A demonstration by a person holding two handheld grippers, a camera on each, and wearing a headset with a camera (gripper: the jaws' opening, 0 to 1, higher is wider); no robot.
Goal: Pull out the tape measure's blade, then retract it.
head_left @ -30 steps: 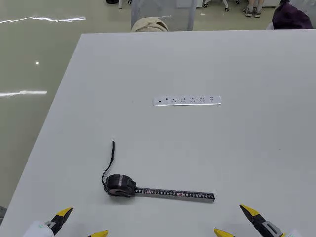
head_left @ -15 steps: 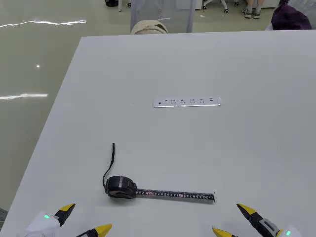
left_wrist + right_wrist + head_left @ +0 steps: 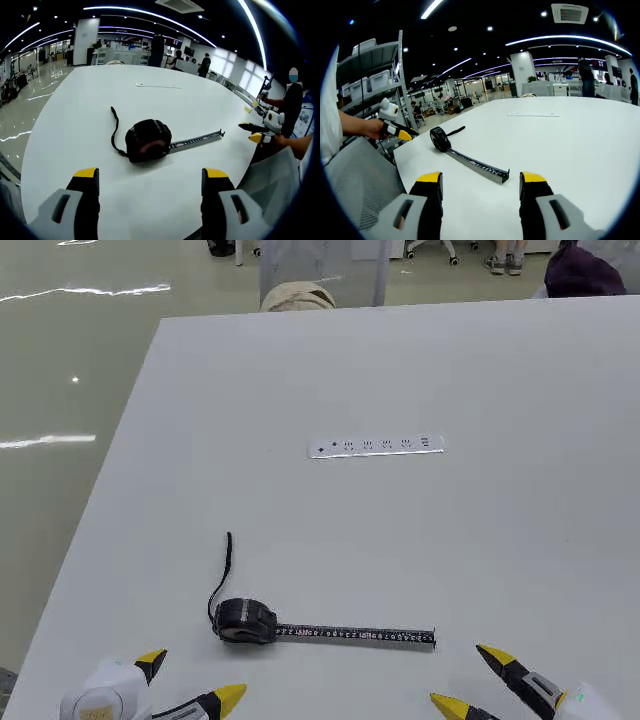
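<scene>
Waiting at the bottom edge of the head view, the left gripper (image 3: 190, 680) is in the lower left corner and the right gripper (image 3: 470, 680) is in the lower right corner. Both have their yellow-tipped jaws wide apart, with nothing between them. They are over the near part of the white table (image 3: 520, 390) and do not touch the tape measure (image 3: 250, 622).

Its black case (image 3: 240, 618) lies on the table just above the left gripper in the frame, at lower left of centre. The blade (image 3: 355, 635) is pulled out and lies flat. It runs from the case to the right, and its end hook stops near the right gripper but apart from it. A black strap (image 3: 222, 570) curves from the case upward in the frame.

In the left gripper view the case is at the centre, beyond the jaw tips. In the right gripper view the blade end lies a little beyond the jaws.

Further up, in the middle of the head view, a white power strip (image 3: 376, 446) lies well apart from the tape measure. The shiny floor (image 3: 60, 360) is at the upper left.
</scene>
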